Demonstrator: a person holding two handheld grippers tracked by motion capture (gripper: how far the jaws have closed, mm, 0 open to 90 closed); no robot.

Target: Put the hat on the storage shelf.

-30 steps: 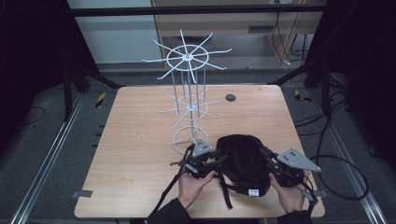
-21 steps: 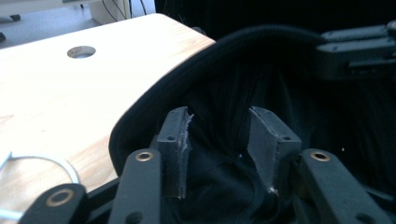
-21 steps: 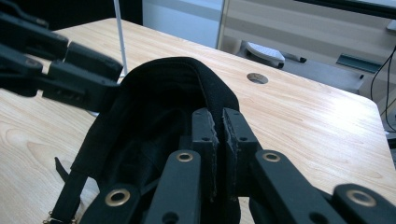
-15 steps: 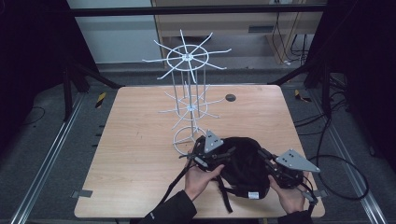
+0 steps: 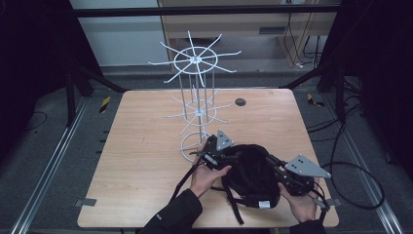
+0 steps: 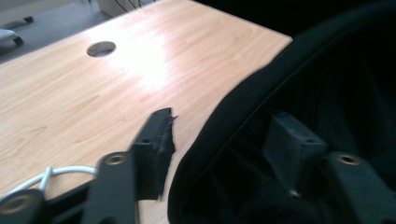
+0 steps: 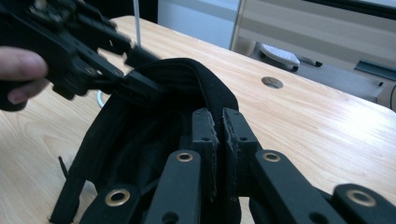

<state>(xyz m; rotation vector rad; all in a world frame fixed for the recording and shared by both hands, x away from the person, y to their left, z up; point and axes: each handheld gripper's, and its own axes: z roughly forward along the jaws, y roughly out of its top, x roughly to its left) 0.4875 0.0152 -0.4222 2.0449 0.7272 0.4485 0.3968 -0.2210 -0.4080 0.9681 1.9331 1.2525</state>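
From the high view, a black bag sits on the near part of the wooden table, right by a white wire rack. The left gripper could bump the rack. The room is dark, with cables on the floor.

In the left gripper view, the jaws are wide apart, one on each side of the bag's rim. If they close badly, the rim slips out.

In the right gripper view, the right gripper is pinched tight on the bag's edge.

No text can be read anywhere. A small white label sits on the near edge of the black bag, but its print is too small to make out.
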